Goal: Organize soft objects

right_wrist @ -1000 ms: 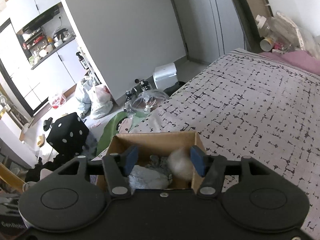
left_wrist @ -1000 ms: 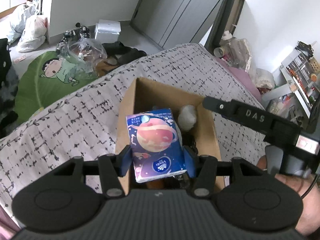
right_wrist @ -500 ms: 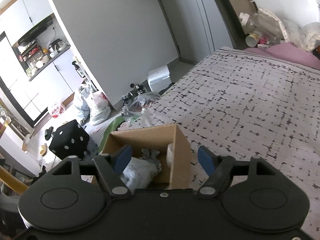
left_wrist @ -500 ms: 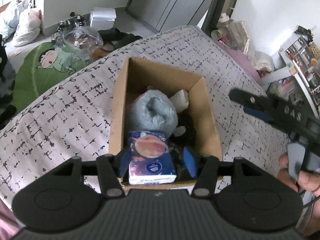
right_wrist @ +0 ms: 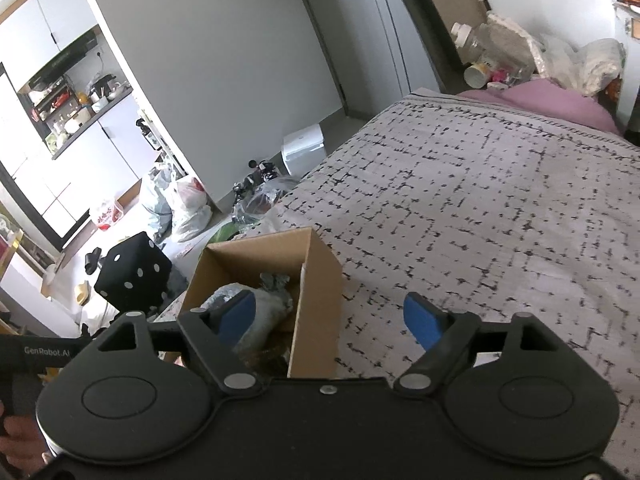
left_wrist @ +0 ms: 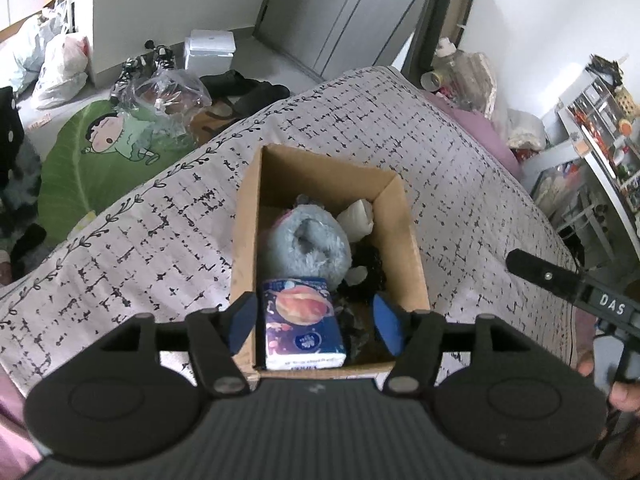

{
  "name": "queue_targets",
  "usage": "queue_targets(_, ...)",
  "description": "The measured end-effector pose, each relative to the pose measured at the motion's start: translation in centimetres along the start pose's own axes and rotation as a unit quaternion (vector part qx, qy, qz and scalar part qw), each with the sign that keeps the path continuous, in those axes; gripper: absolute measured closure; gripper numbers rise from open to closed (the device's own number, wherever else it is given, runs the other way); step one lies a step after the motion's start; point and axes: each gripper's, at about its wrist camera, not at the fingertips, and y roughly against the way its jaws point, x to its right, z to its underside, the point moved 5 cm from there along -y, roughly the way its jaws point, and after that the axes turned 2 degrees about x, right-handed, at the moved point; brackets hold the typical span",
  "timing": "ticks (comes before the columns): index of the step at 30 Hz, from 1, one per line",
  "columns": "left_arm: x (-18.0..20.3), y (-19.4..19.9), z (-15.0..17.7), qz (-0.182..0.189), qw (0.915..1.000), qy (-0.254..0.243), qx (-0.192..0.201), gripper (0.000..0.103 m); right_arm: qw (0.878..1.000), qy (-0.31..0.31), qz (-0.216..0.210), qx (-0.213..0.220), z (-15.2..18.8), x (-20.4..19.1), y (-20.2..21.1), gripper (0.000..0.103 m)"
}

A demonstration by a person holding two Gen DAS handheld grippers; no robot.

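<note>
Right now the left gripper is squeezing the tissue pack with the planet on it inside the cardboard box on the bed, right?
Not quite. The left gripper is open, not squeezing: in the left wrist view its blue pads stand apart on either side of the tissue pack, with gaps showing. The rest holds: the pack sits inside the cardboard box on the bed.

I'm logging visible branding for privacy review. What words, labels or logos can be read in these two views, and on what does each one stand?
"DAS": white letters on the black arm of the right hand-held gripper, seen from the left wrist view.
"GenRobot.AI": pale letters on the black body at the left edge of the right wrist view.
Tissue pack: a round logo and a line of print, too small and blurred to read.
</note>
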Motion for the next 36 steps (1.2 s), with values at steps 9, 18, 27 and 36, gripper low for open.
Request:
queue_targets(9, 1.7, 2.5, 0.7, -0.018, 0.9987, -0.045, 0.016, 0.024, 1.0, 0.009, 0.001, 0.004, 0.2, 0.9, 3.5, 0.005)
queue_targets(18, 4.0, 5.3, 1.9, -0.018, 0.9962, -0.079, 0.034, 0.015, 1.0, 0.013, -0.002, 0.004, 1.0, 1.7, 7.2, 0.0)
queue_targets(27, 5.0, 7.4, 3.8, -0.024, 0.9951, -0.09, 0.033, 0.008, 1.0, 0.006, 0.01, 0.004, 2.2, 3.5, 10.7, 0.0)
queue_targets(36, 6.2, 10.2, 5.2, -0.02, 0.9929, -0.108, 0.046, 0.004, 1.0, 0.011, 0.018, -0.001, 3.1, 4.3, 13.4, 0.0)
